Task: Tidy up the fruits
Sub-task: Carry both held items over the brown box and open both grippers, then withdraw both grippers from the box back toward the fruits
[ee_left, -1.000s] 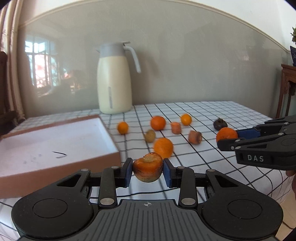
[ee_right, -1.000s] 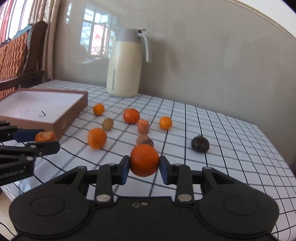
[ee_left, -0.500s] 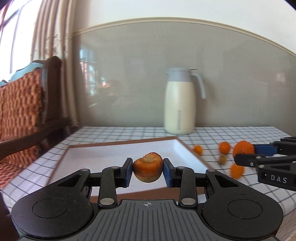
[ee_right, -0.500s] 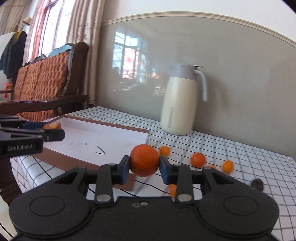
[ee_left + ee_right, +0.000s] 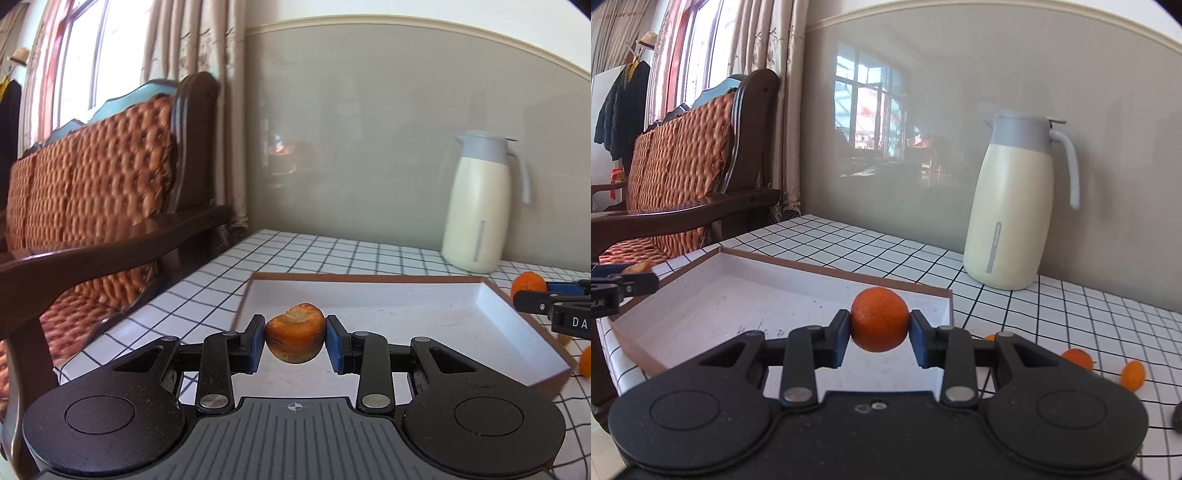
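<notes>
Left hand-held gripper (image 5: pixel 295 341) tilted slightly down, clamped on a cut orange fruit piece (image 5: pixel 295 336) over the near edge of the shallow box (image 5: pixel 517 332); right hand-held gripper (image 5: pixel 880 330) likewise angled, gripping a whole orange (image 5: pixel 880 319) above the box's right part on the worktop (image 5: pixel 886 251).

Left wrist view: sits just behind the left gripper (image 5: pixel 295 341), low over the table's near left corner, facing the wall; wooden bench (image 5: pixel 92 199) fills frame left.
Right wrist view: just behind the right gripper (image 5: pixel 880 325), same low height, angled toward the wall and the bench.
Closeness: fingers fill each lower frame.
Shared: shallow tray (image 5: pixel 517 325) (image 5: pixel 812 267), cream jug (image 5: pixel 476 218) (image 5: pixel 1012 218), checked tablecloth (image 5: pixel 332 251) (image 5: pixel 1089 317).
Cross-sight: right gripper at right edge; left gripper (image 5: pixel 624 275) at left edge.
</notes>
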The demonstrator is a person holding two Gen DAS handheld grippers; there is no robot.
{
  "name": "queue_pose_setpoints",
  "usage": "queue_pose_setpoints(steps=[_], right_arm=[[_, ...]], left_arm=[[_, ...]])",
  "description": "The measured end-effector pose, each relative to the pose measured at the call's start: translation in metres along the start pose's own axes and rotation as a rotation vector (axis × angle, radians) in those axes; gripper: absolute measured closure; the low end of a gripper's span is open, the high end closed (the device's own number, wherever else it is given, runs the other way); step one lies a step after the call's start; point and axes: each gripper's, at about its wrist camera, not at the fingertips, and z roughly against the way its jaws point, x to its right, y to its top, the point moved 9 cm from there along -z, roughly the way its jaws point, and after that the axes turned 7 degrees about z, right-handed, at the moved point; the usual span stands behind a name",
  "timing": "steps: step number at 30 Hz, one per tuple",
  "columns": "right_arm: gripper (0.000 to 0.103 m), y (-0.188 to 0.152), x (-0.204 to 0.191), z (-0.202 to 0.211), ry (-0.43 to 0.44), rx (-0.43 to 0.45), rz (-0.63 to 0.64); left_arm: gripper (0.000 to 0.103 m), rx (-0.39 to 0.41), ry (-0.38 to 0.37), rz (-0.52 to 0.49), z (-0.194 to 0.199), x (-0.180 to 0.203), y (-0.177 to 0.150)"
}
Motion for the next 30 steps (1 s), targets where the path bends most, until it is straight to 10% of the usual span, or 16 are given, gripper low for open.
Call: queue_pose_setpoints(steps=[8,10,11,14,30], right_arm=[[0.067,0.013,0.009,-0.036,-0.025,-0.028,0.005],[0.005,0.018,0.018,-0.025,-0.099,0.058,-0.001],[0.006,0.018,0.022,-0.019,-0.110,0.092,-0.012],[0.007,0.014,0.036,-0.007,-0.164,0.105,-0.006],[0.006,0.002,0.059,0.033,-0.155,0.134,-0.074]], left_arm=[[0.067,-0.005,0.004,0.020,-0.014,-0.010,0.000],[0.040,0.033,0.029,0.049,-0.012,-0.013,0.005],[0.000,0.086,0.056,0.058,-0.005,-0.016,0.011],[0.000,0.202,0.099,0.038,0.014,-0.018,0.024],[0.000,0.159,0.106,0.051,0.033,0.001,0.018]])
